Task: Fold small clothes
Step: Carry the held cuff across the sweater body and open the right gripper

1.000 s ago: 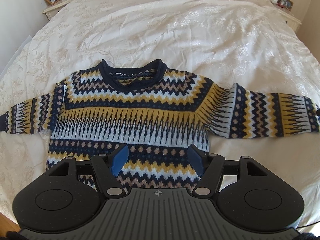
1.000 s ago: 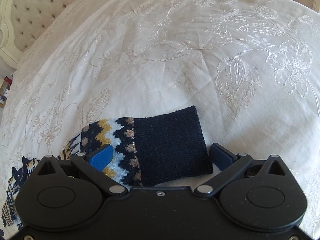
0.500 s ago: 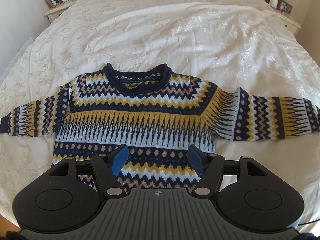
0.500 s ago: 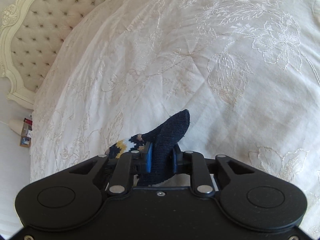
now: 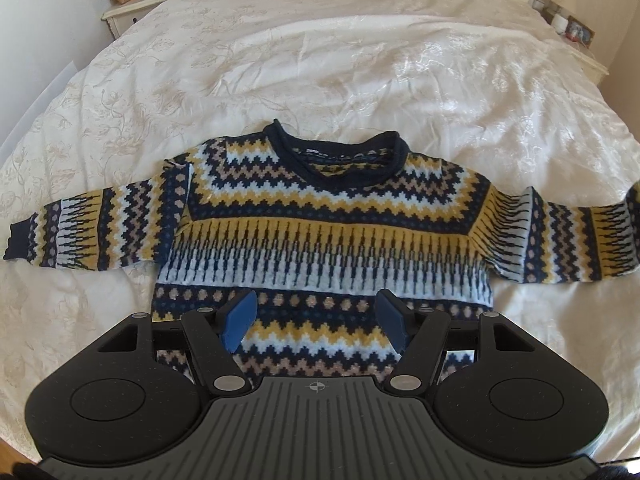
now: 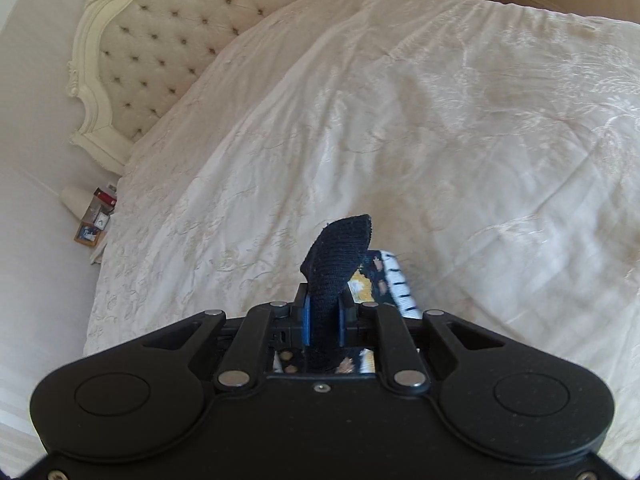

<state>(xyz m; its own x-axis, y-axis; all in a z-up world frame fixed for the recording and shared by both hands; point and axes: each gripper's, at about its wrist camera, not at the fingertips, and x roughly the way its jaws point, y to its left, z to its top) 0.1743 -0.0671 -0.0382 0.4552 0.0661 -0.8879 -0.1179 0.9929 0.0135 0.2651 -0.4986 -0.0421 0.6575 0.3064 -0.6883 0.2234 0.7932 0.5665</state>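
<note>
On the white bedspread (image 5: 360, 64) a patterned jumper (image 5: 328, 232) lies flat, front up, neck towards the headboard (image 6: 160, 48), both sleeves stretched out sideways. The left sleeve's dark cuff (image 5: 18, 240) rests near the bed's edge; the right sleeve runs to the border of the left wrist view, its end raised. The left gripper (image 5: 316, 320) hovers over the jumper's hem, fingers spread wide, nothing between them. The right gripper (image 6: 324, 316) is clamped on the navy cuff (image 6: 340, 248) of the right sleeve, held clear of the cover. Bare bedspread lies broad above the collar and ahead of the right gripper. A nightstand (image 5: 132, 8) stands beside the bed.
</note>
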